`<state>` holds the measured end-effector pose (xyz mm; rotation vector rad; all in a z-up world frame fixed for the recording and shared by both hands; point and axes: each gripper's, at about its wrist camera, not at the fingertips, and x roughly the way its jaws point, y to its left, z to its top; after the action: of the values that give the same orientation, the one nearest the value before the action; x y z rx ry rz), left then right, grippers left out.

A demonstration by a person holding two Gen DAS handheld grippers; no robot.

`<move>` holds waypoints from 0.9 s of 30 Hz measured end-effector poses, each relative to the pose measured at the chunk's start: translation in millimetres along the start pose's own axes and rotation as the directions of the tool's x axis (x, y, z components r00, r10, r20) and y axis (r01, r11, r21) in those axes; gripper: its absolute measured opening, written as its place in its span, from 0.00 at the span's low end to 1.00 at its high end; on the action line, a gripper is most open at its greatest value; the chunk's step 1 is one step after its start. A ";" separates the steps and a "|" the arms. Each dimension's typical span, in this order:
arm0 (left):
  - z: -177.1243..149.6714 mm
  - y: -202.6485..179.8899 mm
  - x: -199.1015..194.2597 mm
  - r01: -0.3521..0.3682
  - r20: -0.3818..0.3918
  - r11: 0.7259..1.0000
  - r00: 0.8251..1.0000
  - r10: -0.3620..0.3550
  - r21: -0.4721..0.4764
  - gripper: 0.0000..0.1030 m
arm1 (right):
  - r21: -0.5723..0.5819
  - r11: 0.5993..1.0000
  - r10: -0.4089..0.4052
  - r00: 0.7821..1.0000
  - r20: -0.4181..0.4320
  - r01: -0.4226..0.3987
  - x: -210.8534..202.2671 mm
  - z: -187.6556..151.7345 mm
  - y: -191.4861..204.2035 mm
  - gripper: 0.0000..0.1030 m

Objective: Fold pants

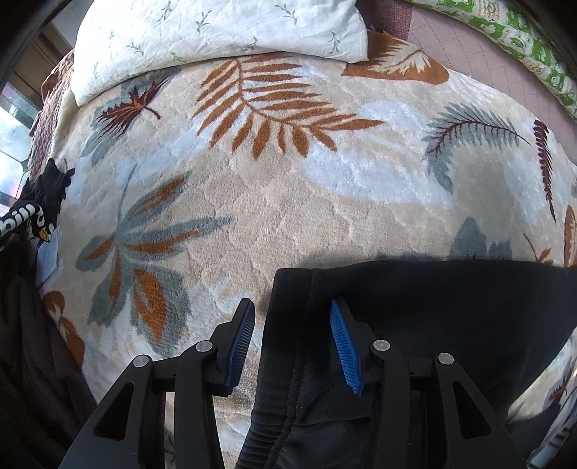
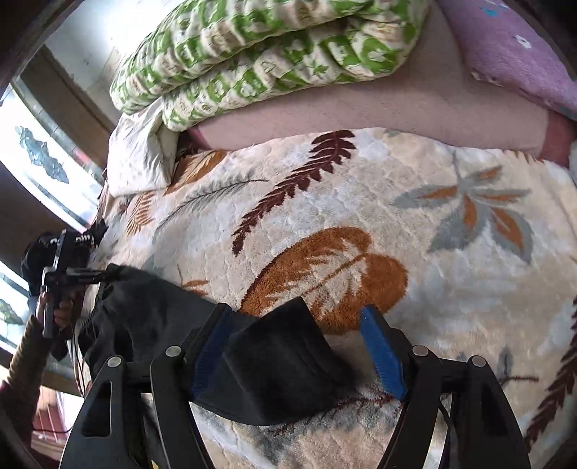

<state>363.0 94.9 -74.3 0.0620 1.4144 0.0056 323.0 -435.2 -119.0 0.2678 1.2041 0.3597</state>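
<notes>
Black pants lie on a beige leaf-patterned blanket. In the left wrist view my left gripper is open, its blue-padded fingers astride the pants' left edge and seam. In the right wrist view my right gripper is open, with a folded corner of the pants between its jaws, draped against the left pad. The left gripper shows at far left at the pants' other end.
A white leaf-print pillow lies at the blanket's far end. A green-and-white quilt and a purple blanket lie on a pink sheet behind. Dark clothes sit at the bed's left edge, by a window.
</notes>
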 end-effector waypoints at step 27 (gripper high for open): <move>-41.7 -36.7 -109.7 -0.213 0.163 0.975 0.966 0.200 0.061 0.26 | -0.187 0.939 -0.284 0.958 0.047 0.288 -77.4 -57.8 69.5 0.20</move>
<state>303.5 55.4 25.9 0.2695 1.2460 0.1159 235.5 -402.8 -45.2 -0.0723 1.1609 0.2157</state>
